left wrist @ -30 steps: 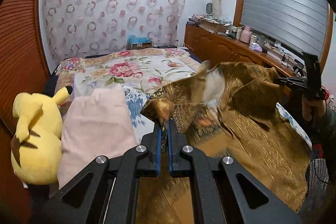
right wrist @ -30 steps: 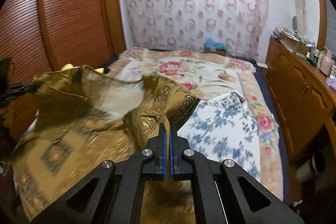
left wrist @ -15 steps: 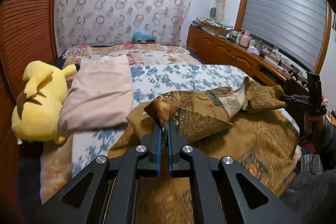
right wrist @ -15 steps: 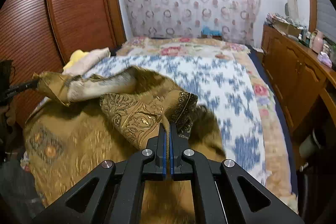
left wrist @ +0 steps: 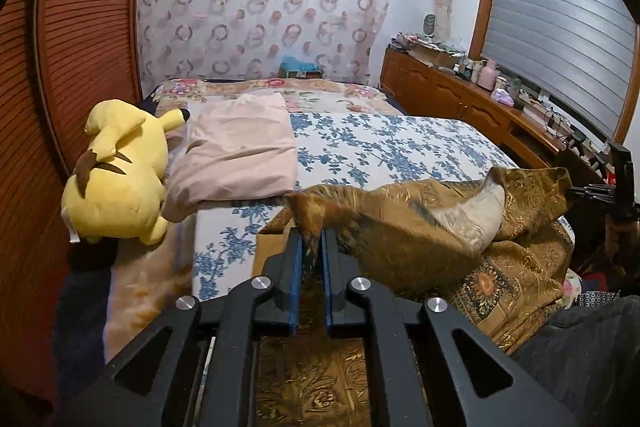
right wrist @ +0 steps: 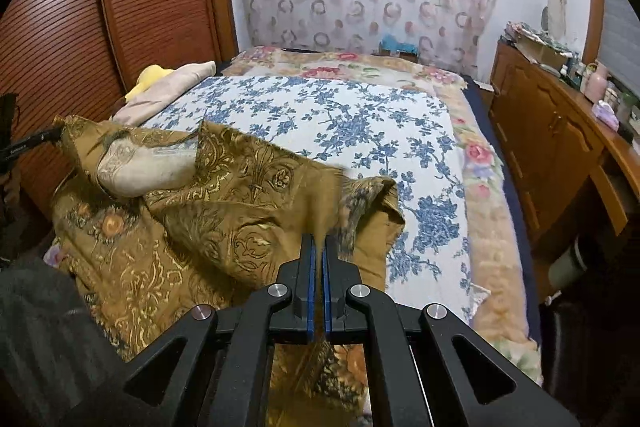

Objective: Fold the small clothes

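A gold-brown patterned garment [left wrist: 500, 259] with a pale lining lies rumpled at the near end of the bed; it also shows in the right wrist view [right wrist: 224, 211]. My left gripper [left wrist: 311, 247] is shut on one edge of the garment, low over the bed. My right gripper [right wrist: 319, 247] is shut on another edge of it. Each gripper shows small in the other's view, the right one [left wrist: 618, 183] at the far right and the left one [right wrist: 24, 147] at the far left. The cloth sags between them.
A blue floral sheet [right wrist: 360, 123] covers the bed. A folded pink cloth [left wrist: 240, 147] and a yellow plush toy [left wrist: 120, 171] lie at the left. A wooden slatted wardrobe [right wrist: 80, 27] stands left, a wooden sideboard [right wrist: 552, 139] right.
Both grippers have come down and back toward the near bed edge with the garment. The raised cloth has dropped and now lies low on the bed.
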The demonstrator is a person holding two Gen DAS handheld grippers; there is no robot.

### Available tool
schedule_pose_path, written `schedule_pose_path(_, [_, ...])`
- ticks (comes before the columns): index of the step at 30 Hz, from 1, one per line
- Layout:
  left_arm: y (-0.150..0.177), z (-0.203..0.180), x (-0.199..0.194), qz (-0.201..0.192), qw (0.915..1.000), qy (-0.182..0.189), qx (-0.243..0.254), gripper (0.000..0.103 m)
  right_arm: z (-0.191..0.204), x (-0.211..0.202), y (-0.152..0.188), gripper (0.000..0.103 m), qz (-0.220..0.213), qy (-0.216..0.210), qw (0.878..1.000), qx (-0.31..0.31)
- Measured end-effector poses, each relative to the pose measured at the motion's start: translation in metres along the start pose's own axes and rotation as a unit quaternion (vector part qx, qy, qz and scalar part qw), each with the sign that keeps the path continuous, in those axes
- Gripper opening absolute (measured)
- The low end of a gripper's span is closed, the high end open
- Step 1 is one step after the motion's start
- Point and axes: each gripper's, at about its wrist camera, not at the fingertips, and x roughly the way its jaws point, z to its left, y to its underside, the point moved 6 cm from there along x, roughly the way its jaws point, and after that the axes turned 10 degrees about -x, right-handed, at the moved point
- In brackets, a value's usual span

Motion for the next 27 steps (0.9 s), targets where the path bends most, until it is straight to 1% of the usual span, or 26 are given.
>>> schedule_pose_path(1, [-0.002,0.002,-0.001,-0.002,1.0000,-0.001,-0.001,0.022,-0.002,0.000,0.000,0.002,0.001,0.001,1.000,0.001])
schedule_pose_path(2, [-0.005,0.004,-0.003,-0.009,0.9999,-0.005,-0.004,0.028,-0.005,-0.002,0.000,0.004,0.002,0.002,1.000,0.003])
schedule_pose_path(3, [-0.009,0.004,-0.004,-0.014,0.9999,-0.006,-0.007,0.038,-0.006,-0.003,-0.001,0.005,0.003,0.005,1.000,0.003])
schedule_pose_path(4, [-0.012,0.005,-0.005,-0.017,0.9998,-0.007,-0.008,0.040,-0.010,-0.003,-0.002,0.005,0.002,0.013,1.000,0.003])
schedule_pose_path(6, [-0.019,0.006,-0.003,-0.016,0.9998,-0.009,-0.005,0.041,-0.018,-0.007,-0.007,0.006,-0.004,0.024,1.000,0.009])
schedule_pose_path(7, [-0.022,0.007,-0.001,-0.016,0.9998,-0.011,-0.003,0.045,-0.020,-0.007,-0.009,0.011,-0.006,0.027,1.000,0.011])
schedule_pose_path(8, [-0.025,0.007,0.000,-0.016,0.9998,-0.013,0.000,0.049,-0.023,-0.008,-0.011,0.020,-0.009,0.033,0.999,0.011])
schedule_pose_path(9, [-0.028,0.006,0.004,-0.015,0.9998,-0.014,0.005,0.060,-0.026,-0.009,-0.014,0.026,-0.010,0.041,0.999,0.009])
schedule_pose_path(10, [-0.029,0.007,0.008,-0.014,0.9998,-0.015,0.007,0.067,-0.028,-0.008,-0.016,0.037,-0.012,0.046,0.999,0.007])
schedule_pose_path(11, [-0.031,0.007,0.012,-0.012,0.9998,-0.015,0.008,0.069,-0.029,-0.007,-0.018,0.044,-0.014,0.051,0.999,0.007])
schedule_pose_path(14, [-0.034,0.007,0.030,-0.002,0.9998,-0.019,0.011,0.071,-0.032,0.003,-0.023,0.051,-0.017,0.052,0.998,0.009])
schedule_pose_path(17, [-0.036,0.007,0.050,0.011,0.9992,-0.032,0.019,0.071,-0.033,0.022,-0.024,0.051,-0.013,0.051,0.998,0.017])
schedule_pose_path(22, [-0.038,0.008,0.081,0.036,0.9982,-0.041,0.027,0.071,-0.037,0.050,-0.026,0.051,-0.007,0.041,0.999,0.028])
schedule_pose_path(27, [-0.037,0.009,0.104,0.063,0.9966,-0.042,0.034,0.071,-0.044,0.068,-0.029,0.055,0.012,0.035,0.999,0.031])
